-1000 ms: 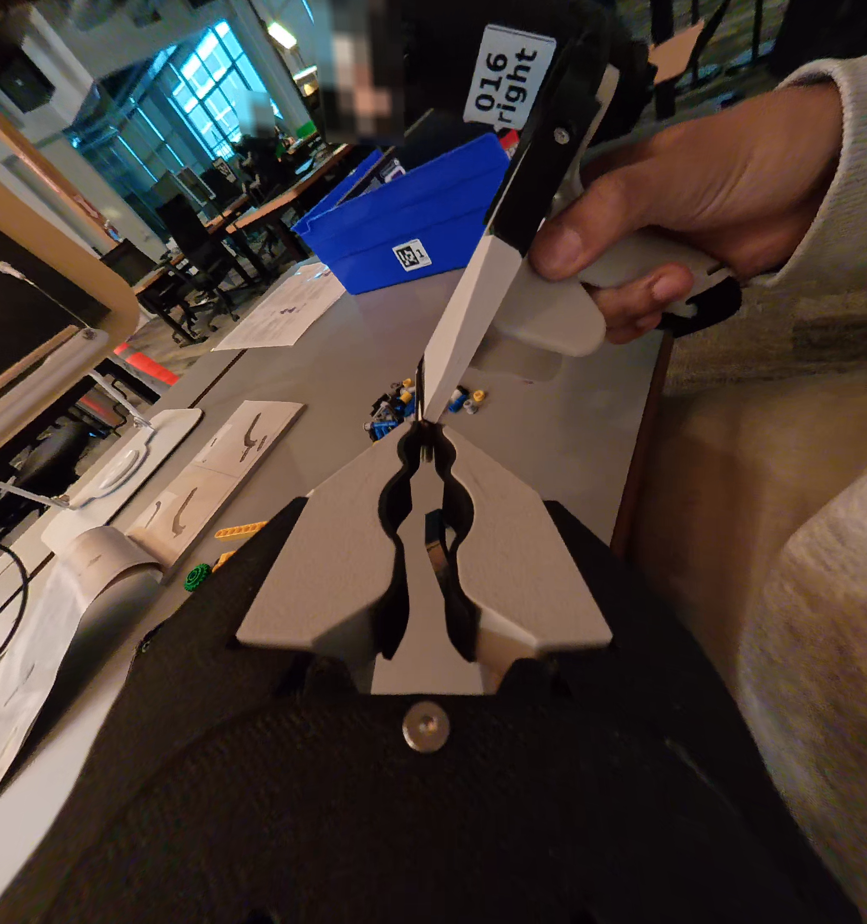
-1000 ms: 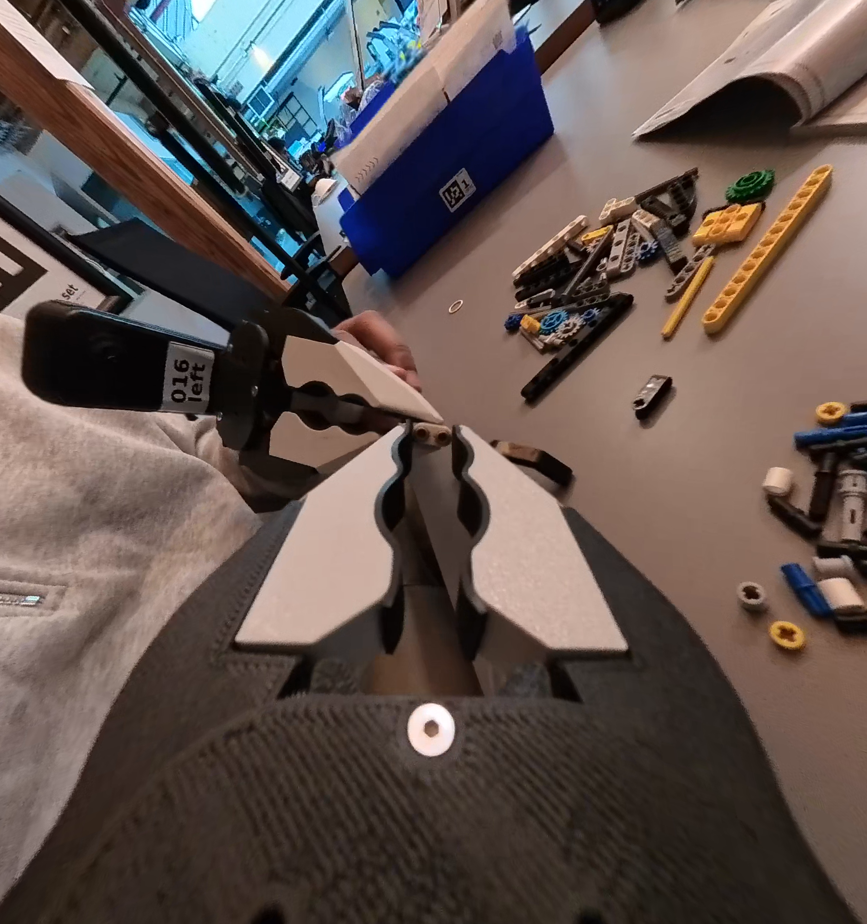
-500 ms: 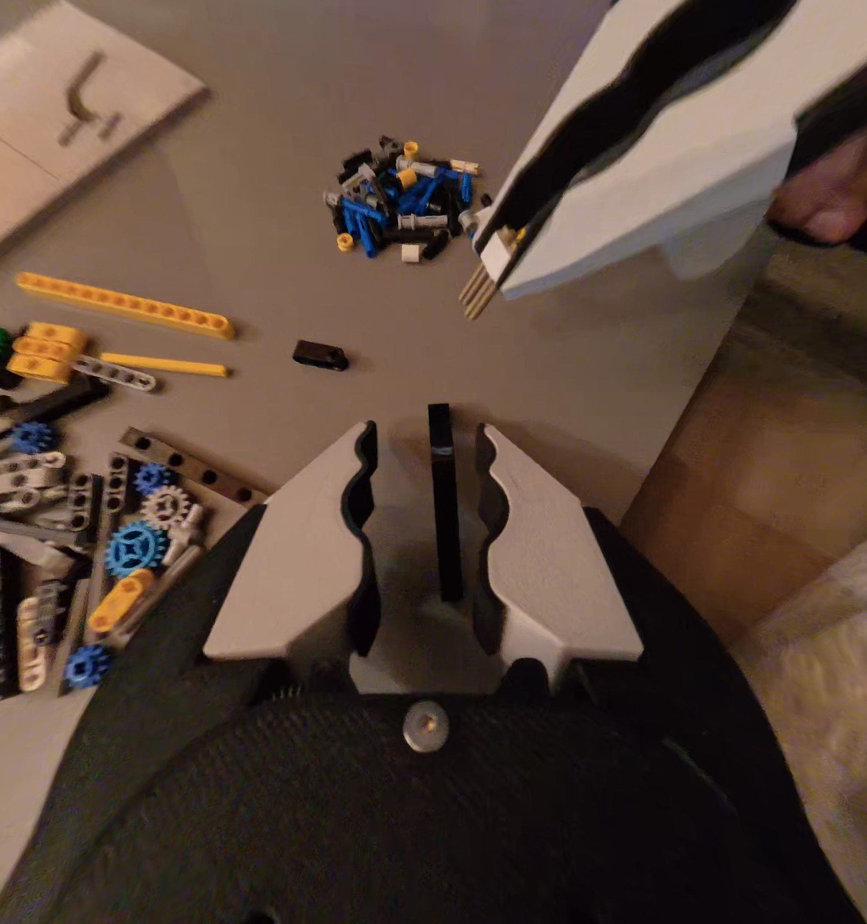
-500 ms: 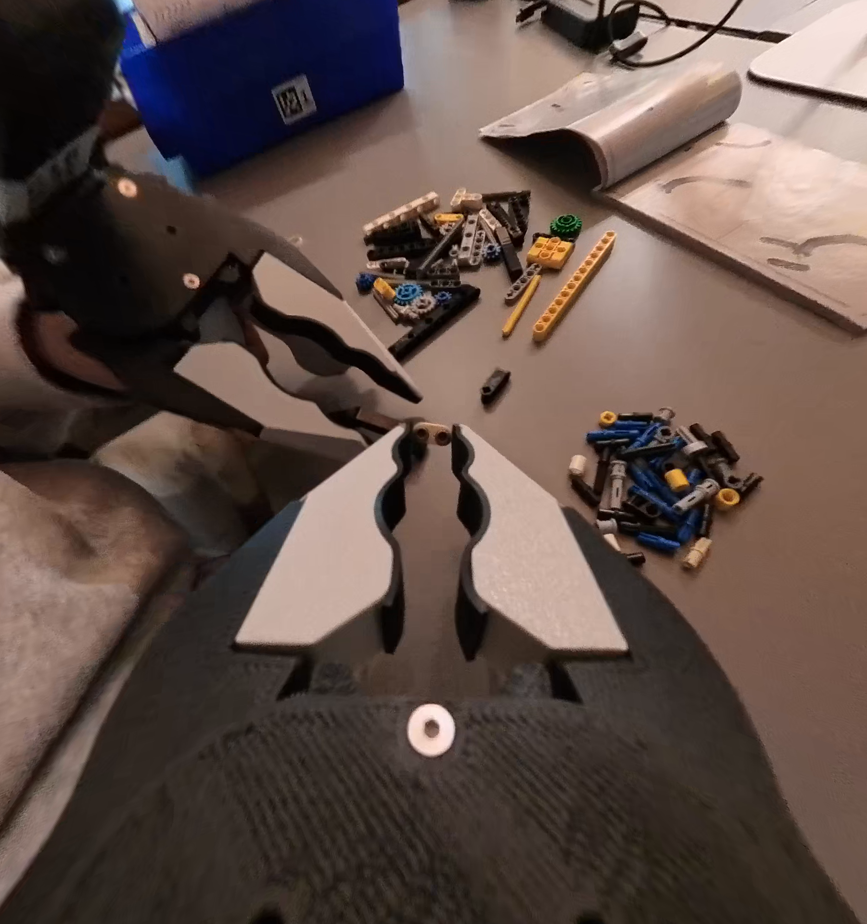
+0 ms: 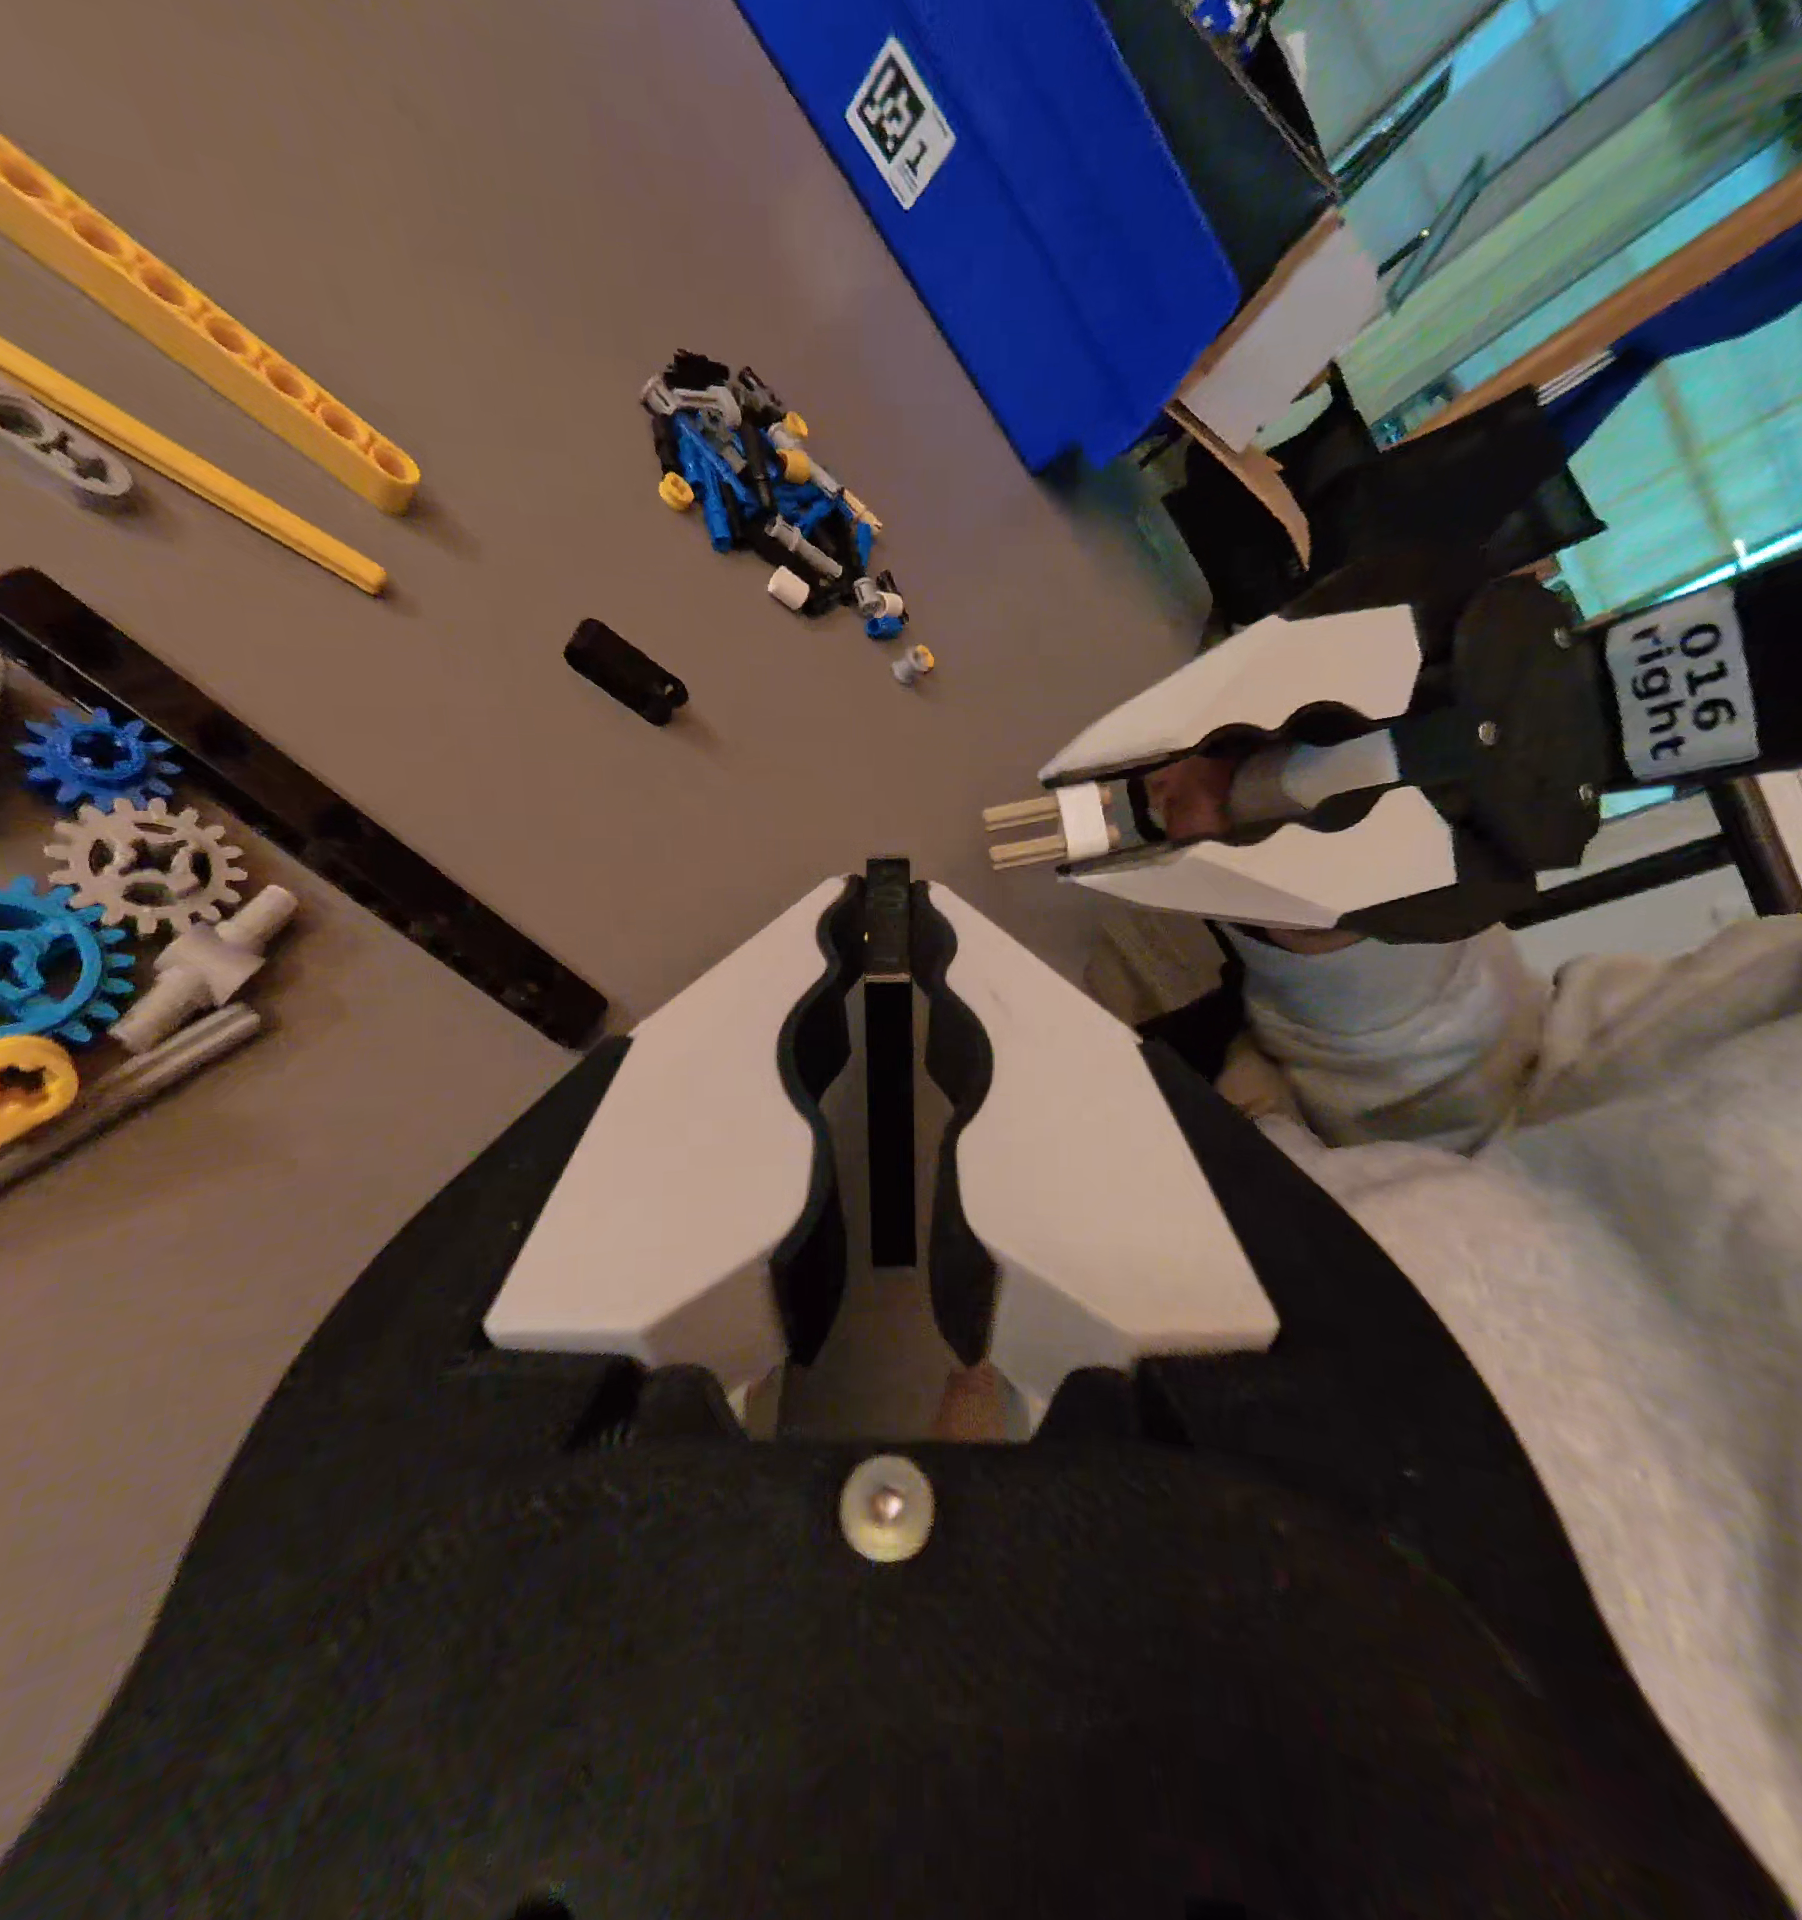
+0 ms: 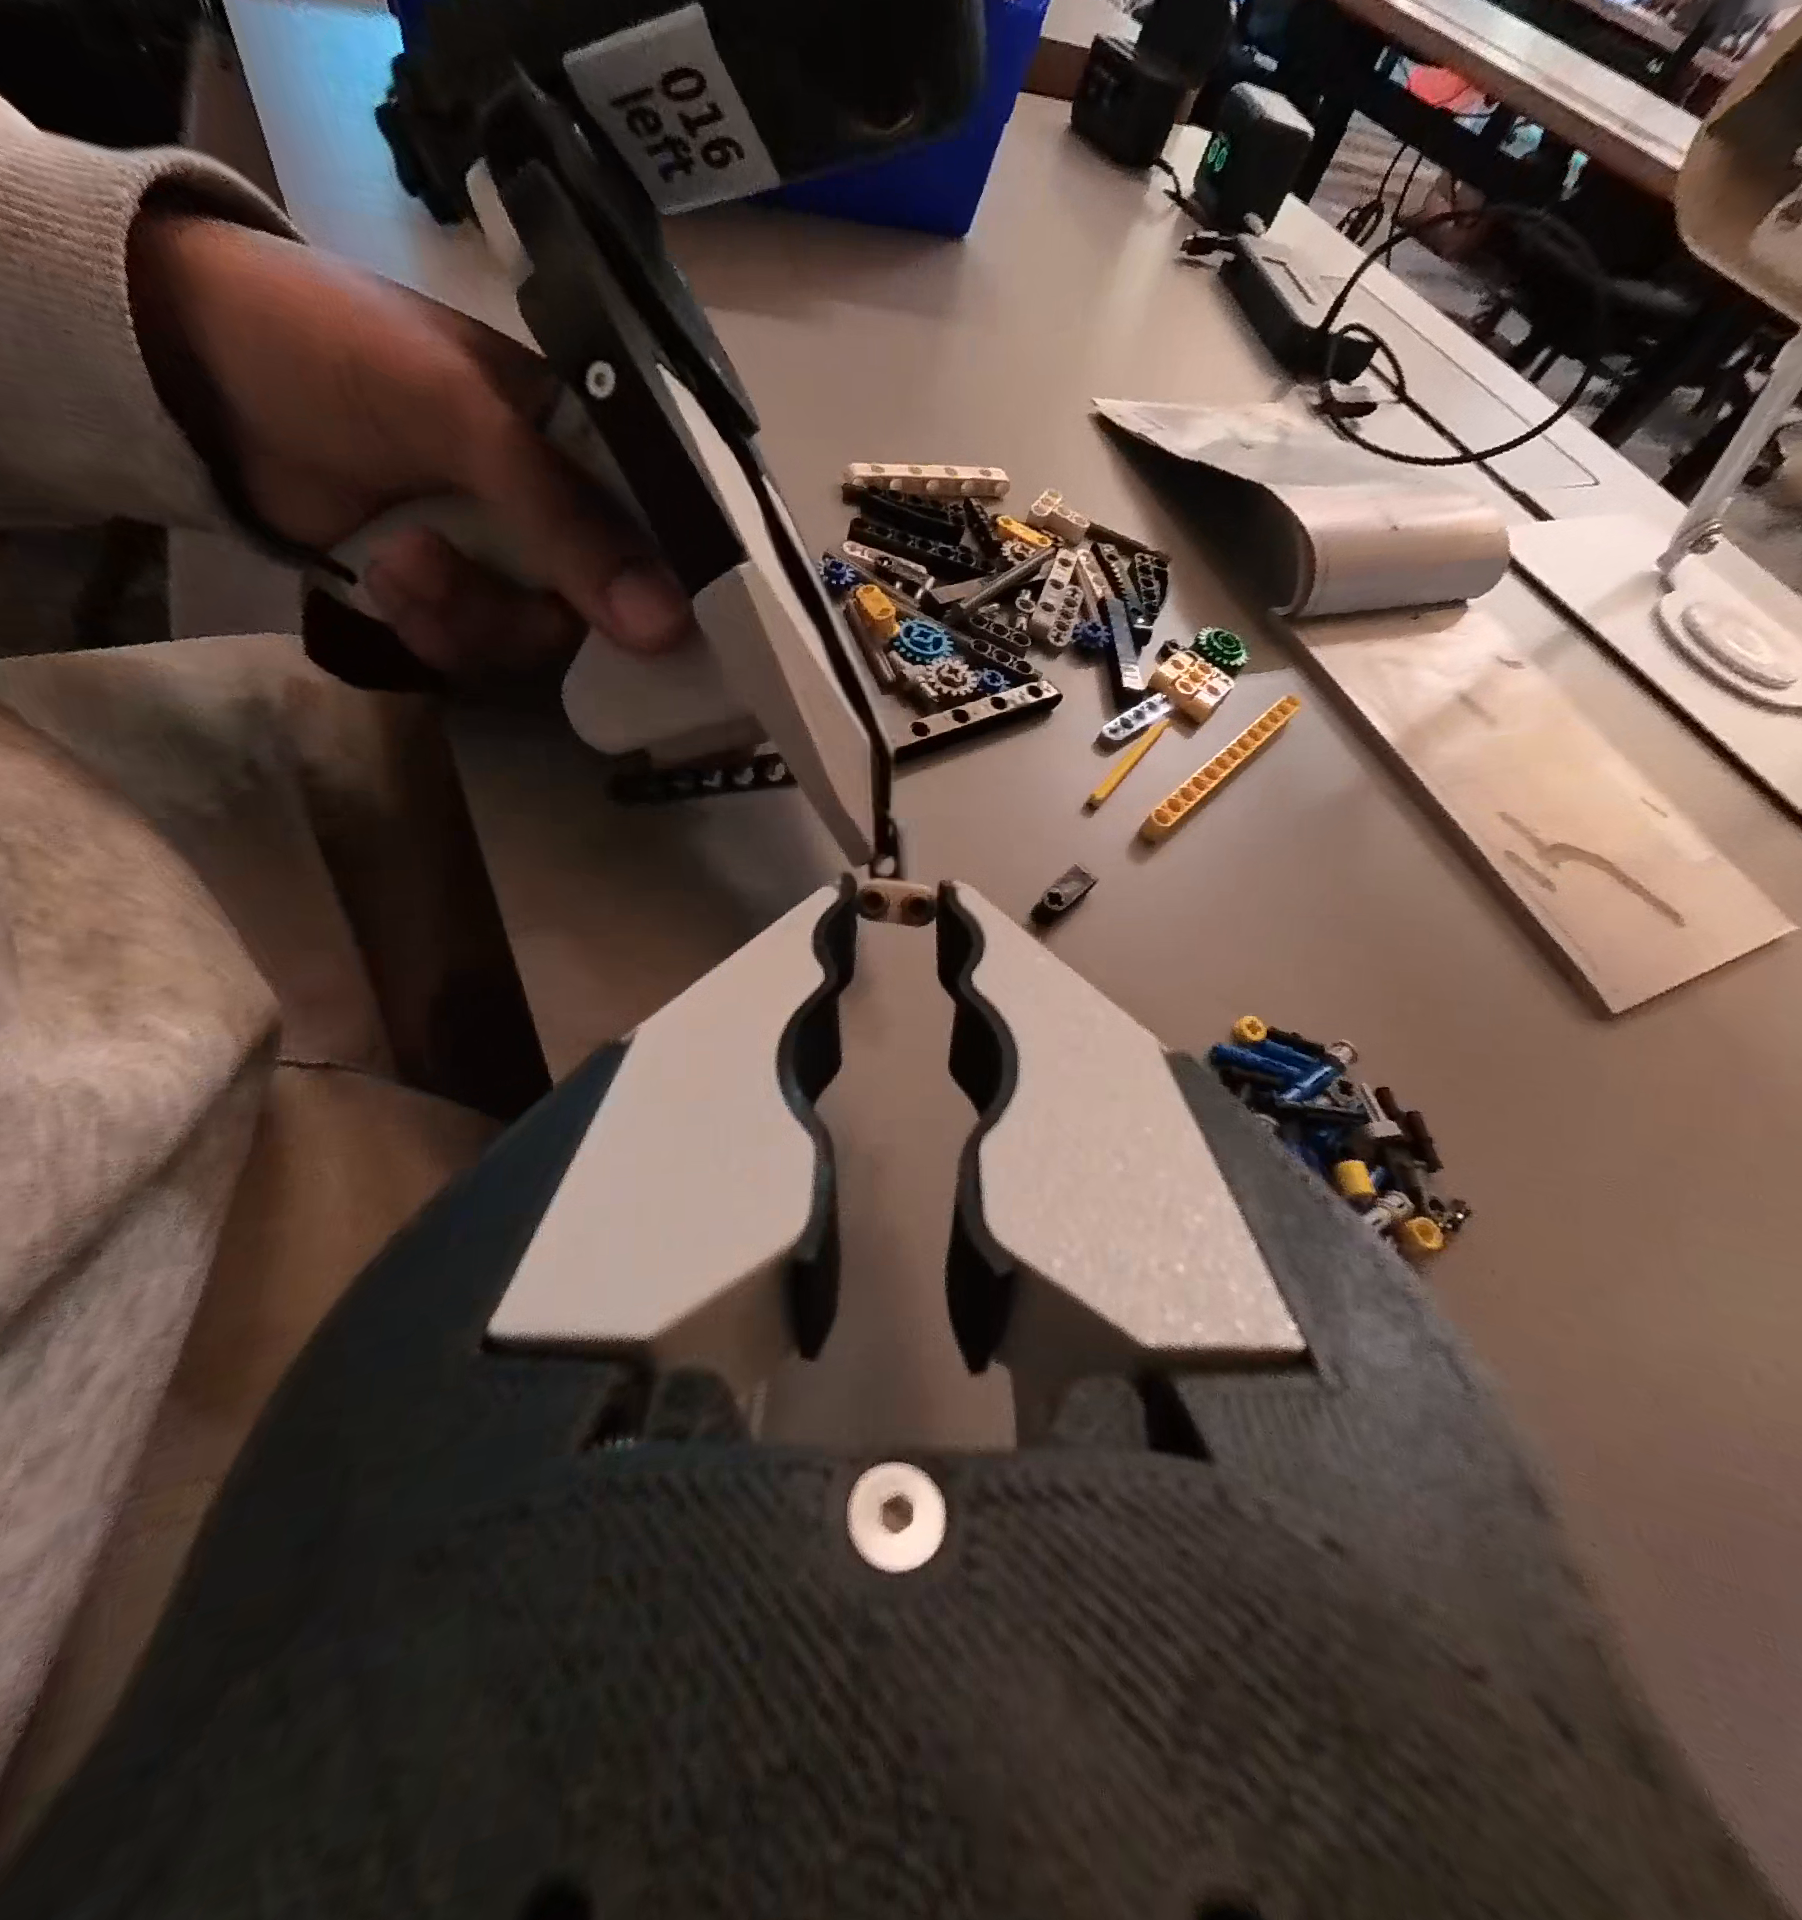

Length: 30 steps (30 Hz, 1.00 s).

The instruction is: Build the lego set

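Observation:
My left gripper (image 5: 886, 896) is shut on a thin black beam (image 5: 889, 1091), seen edge-on, whose end pokes out past the tips. My right gripper (image 6: 899, 902) is shut on a small white connector with two tan pins (image 6: 899, 902). In the left wrist view the right gripper (image 5: 1058, 831) comes in from the right, its pins (image 5: 1022, 831) pointing at the beam's end with a small gap. In the right wrist view the left gripper (image 6: 871, 831) reaches down from the upper left, and the beam's tip (image 6: 886, 821) sits just above the pins.
On the grey table (image 6: 1292, 935) lie a pile of small pins (image 6: 1333, 1132), a heap of beams and gears (image 6: 990, 603), a long yellow beam (image 6: 1219, 769) and a small black piece (image 6: 1063, 891). A blue bin (image 5: 1032, 239) and an instruction booklet (image 6: 1396, 540) are farther back. The grippers are tip to tip, or close to it. From the left gripper's tips to the small black piece (image 6: 1063, 891) is close to 6 cm. It is also in sight in the left wrist view (image 5: 635, 670).
Half a second ago the left jaws stood apart around the black beam and the grippers were separated. Now the left jaws are closed on it and the grippers are tip to tip again.

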Available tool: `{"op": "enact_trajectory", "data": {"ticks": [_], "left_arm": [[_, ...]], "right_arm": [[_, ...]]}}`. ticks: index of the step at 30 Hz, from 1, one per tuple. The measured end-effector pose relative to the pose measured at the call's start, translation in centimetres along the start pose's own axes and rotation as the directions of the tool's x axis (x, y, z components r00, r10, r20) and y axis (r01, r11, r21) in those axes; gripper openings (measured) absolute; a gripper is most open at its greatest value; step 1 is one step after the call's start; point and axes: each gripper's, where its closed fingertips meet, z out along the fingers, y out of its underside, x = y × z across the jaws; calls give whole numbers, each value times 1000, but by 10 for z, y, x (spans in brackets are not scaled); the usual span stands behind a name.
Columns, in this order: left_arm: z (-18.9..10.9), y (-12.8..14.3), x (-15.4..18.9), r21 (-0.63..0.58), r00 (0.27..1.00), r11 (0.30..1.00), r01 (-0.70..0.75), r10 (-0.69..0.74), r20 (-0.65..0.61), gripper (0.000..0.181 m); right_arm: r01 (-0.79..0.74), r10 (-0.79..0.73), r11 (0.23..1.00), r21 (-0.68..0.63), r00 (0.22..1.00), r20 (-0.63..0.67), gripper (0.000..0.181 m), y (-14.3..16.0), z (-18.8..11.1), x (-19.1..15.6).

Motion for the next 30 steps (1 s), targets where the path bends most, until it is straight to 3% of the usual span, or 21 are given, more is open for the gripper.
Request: {"op": "enact_trajectory", "data": {"ticks": [1, 11, 30], "left_arm": [[1, 2, 1, -10, 1000, 1000, -5, 5, -2, 5], [1, 5, 6, -40, 998, 999, 25, -27, -62, 5], [2, 7, 3, -49, 999, 998, 28, -30, -41, 6]], "right_arm": [[-2, 2, 1000, 6, 1000, 0, 14, 0, 0, 1], [57, -57, 998, -11, 998, 22, 14, 6, 8, -6], [253, -257, 963, -92, 966, -35, 14, 13, 10, -8]]}}
